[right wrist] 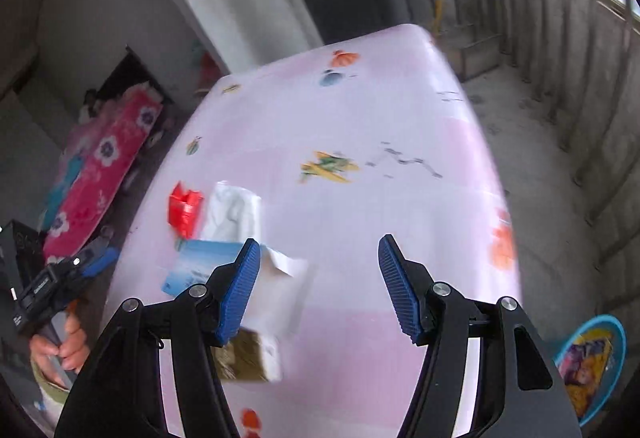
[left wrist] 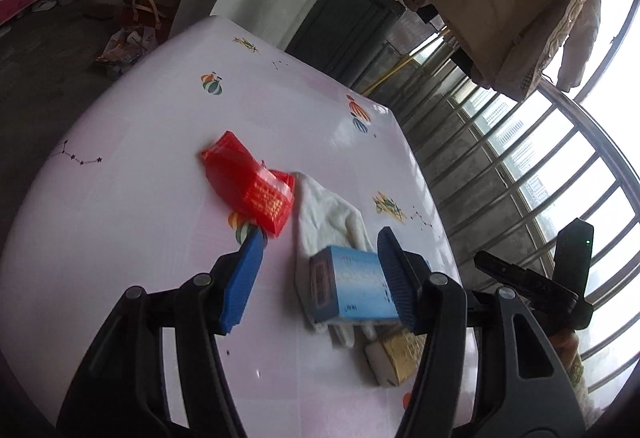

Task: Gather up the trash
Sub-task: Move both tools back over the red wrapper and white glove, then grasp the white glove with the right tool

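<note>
Blue-padded left gripper (left wrist: 320, 270) open, low over pink patterned counter (left wrist: 140, 141); right gripper (right wrist: 320, 286) open, empty.
Light-blue cardboard box (left wrist: 352, 288) lies beside its right pad, contact unclear, atop white crumpled cloth (left wrist: 324, 213). Red plastic wrapper (left wrist: 250, 185) beyond. Yellow-white packet (left wrist: 394, 356) partly hidden. Blurred blue basin (right wrist: 592, 358) on floor, cut off.

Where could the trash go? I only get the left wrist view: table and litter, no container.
Observer: The right wrist view shows a blue basin low beside the table, probably the bin.
Reviewer: Anything in it already?
Observer: Yes, colourful wrappers lie inside it.
Reviewer: Are the right tongs carrying something?
Observer: No, the right tongs stand open with nothing between them.
</note>
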Demonstrator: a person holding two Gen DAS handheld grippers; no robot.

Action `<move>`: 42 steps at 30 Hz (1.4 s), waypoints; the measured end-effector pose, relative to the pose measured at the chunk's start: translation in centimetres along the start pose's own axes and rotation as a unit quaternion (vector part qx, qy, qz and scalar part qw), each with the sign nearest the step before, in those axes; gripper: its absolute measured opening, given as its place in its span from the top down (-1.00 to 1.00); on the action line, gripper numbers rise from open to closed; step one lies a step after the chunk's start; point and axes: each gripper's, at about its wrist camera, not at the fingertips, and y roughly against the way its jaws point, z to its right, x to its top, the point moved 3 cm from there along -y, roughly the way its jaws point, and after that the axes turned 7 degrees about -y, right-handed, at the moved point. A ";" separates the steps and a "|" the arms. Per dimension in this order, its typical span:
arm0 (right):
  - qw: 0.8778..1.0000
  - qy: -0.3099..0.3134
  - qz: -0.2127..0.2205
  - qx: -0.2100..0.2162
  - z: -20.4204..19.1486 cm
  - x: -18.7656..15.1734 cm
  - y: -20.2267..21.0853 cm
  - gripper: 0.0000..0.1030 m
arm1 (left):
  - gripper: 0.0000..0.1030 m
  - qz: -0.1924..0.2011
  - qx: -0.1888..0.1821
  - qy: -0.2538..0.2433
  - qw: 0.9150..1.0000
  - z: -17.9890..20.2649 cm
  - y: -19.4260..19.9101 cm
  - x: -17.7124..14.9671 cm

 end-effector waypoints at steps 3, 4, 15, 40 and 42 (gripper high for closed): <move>1.000 -0.002 -0.025 0.004 -3.2 0.9 -3.0 -0.17 | -0.05 0.013 0.034 -0.008 0.999 -0.4 -1.9 1.4; 1.000 -0.002 -0.031 0.004 -3.9 1.0 -3.6 -0.17 | -0.05 0.014 0.042 -0.007 0.999 -0.7 -2.8 1.9; 0.991 0.049 -0.106 -0.069 -8.2 -0.2 -13.4 0.17 | 0.66 -0.035 0.085 -0.020 0.996 -3.4 -10.7 2.2; 0.981 0.113 -0.150 -0.048 -10.0 -4.8 -11.5 0.65 | 0.92 -0.091 0.001 -0.045 0.995 0.3 -9.1 -4.4; 0.980 0.116 -0.155 -0.043 -10.0 -5.7 -11.0 0.65 | 0.92 -0.092 -0.002 -0.043 0.995 0.3 -8.3 -5.2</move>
